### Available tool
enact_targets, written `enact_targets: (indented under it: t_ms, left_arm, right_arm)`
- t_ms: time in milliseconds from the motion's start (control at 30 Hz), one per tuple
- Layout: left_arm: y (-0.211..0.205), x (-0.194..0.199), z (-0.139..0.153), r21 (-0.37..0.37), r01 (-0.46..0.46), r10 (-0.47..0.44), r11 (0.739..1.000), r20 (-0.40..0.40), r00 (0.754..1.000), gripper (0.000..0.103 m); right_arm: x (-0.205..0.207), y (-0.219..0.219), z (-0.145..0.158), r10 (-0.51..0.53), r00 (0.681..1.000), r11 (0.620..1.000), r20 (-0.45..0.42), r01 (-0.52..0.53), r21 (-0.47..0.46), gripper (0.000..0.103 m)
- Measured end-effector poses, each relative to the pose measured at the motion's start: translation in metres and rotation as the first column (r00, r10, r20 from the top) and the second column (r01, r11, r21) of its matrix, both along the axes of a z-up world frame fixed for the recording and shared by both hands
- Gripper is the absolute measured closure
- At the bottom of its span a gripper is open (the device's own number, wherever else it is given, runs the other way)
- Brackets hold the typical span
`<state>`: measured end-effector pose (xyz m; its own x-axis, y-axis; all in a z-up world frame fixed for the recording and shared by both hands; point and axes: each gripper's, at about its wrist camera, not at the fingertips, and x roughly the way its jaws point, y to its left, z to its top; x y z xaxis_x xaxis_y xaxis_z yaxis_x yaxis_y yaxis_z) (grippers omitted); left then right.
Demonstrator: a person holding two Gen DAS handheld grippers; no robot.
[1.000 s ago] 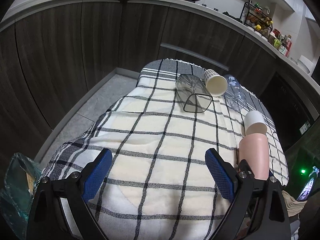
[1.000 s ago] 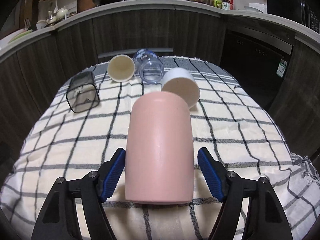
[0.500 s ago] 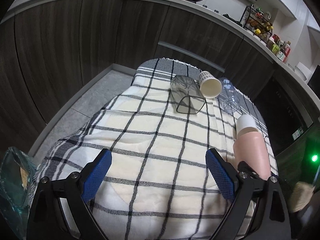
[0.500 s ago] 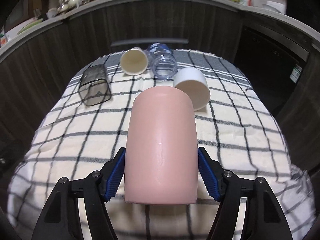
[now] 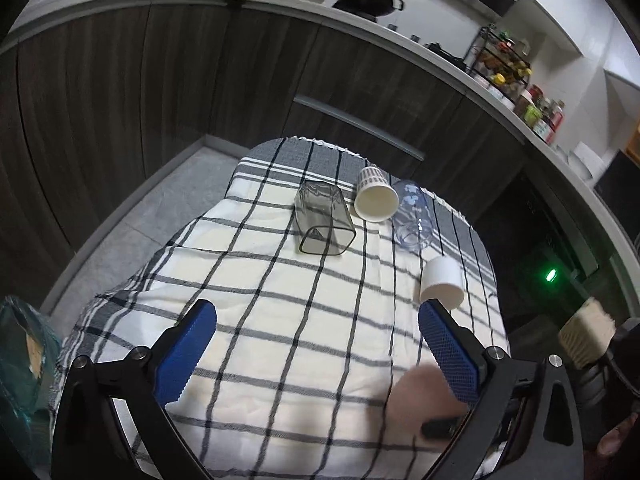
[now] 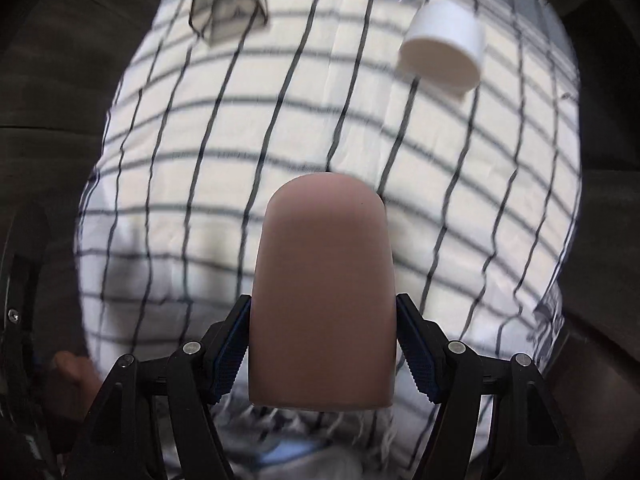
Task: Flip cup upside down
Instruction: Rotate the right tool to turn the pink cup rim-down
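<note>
My right gripper [image 6: 323, 348] is shut on a tall pink cup [image 6: 322, 292] and holds it above the checked cloth, closed end pointing away from the camera. The same cup shows blurred at the lower right of the left wrist view [image 5: 420, 396]. My left gripper [image 5: 316, 354] is open and empty over the near part of the cloth. A white cup [image 5: 442, 286] lies on its side to the right; it also shows in the right wrist view [image 6: 444, 50].
A checked cloth [image 5: 280, 320] covers the small table. At its far end lie a square smoky glass [image 5: 324, 222], a paper cup [image 5: 375, 200] and a clear plastic cup [image 5: 414, 218], all on their sides. Dark cabinets [image 5: 160, 100] stand behind.
My right gripper closed on the pink cup and lifted it off the cloth, tilting the view down. The left gripper rose and drew back a little, still open.
</note>
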<state>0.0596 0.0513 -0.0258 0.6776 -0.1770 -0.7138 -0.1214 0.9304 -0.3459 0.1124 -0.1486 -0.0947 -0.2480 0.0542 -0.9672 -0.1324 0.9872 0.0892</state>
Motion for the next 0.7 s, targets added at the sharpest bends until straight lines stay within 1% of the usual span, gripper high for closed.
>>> enact_targets:
  t_ms: [33,100,167,267,400,467,567,700]
  left_arm:
    - [0.002,0.004,0.0,-0.012,-0.012,0.011,1.0,-0.005,1.0,0.0]
    - [0.004,0.012,0.0,-0.028,-0.03,0.029,0.999,-0.007,1.0,0.0]
    - [0.004,0.019,-0.001,-0.034,-0.038,0.038,0.999,-0.01,0.999,0.0]
    - [0.007,0.028,-0.008,-0.035,-0.06,0.059,0.998,-0.027,0.998,0.0]
    - [0.01,0.033,-0.02,-0.028,-0.078,0.076,0.997,-0.058,0.995,0.0]
    - [0.008,0.035,-0.024,-0.024,-0.072,0.07,0.997,-0.07,0.995,0.0]
    - [0.006,0.035,-0.028,-0.016,-0.066,0.064,0.998,-0.078,0.995,0.0]
    - [0.004,0.036,-0.03,-0.004,-0.06,0.059,0.998,-0.078,0.995,0.0]
  right_arm:
    - [0.002,0.004,-0.004,0.021,0.998,1.0,-0.058,-0.022,-0.003,0.034]
    - [0.007,0.009,-0.011,0.046,0.99,0.999,-0.135,-0.048,-0.011,0.034]
    - [0.014,0.014,-0.017,0.079,0.983,0.996,-0.164,-0.085,-0.034,0.034]
    - [0.031,0.016,-0.028,0.095,0.982,0.991,-0.166,-0.109,-0.077,0.034]
    - [0.048,0.009,-0.037,0.083,0.985,0.989,-0.15,-0.1,-0.109,0.034]
    - [0.054,0.005,-0.042,0.072,0.987,0.989,-0.146,-0.09,-0.115,0.033]
    - [0.063,0.007,-0.042,0.094,0.989,0.987,-0.114,-0.108,-0.118,0.033]
    - [0.067,0.008,-0.048,0.101,0.989,0.985,-0.11,-0.115,-0.125,0.033]
